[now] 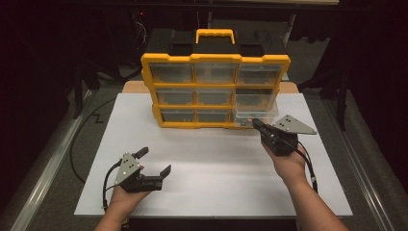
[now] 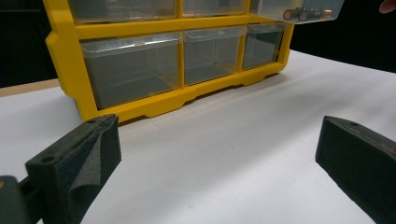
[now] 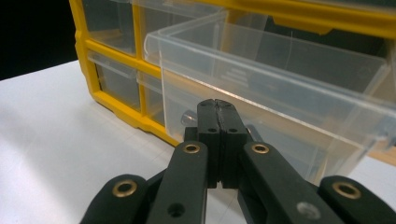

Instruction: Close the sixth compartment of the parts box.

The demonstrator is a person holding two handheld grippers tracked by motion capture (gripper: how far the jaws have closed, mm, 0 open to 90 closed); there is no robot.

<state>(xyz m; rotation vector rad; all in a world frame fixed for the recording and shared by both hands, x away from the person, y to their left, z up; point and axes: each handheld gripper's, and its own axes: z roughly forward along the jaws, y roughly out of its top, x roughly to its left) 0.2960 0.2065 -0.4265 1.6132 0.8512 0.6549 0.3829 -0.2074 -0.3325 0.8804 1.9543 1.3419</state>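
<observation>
High view: right gripper (image 1: 256,124) fingers shut, probably touching drawer (image 1: 250,114).

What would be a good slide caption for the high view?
Right gripper, jaws shut, at a pulled-out clear drawer of the yellow organizer; left gripper open.
</observation>
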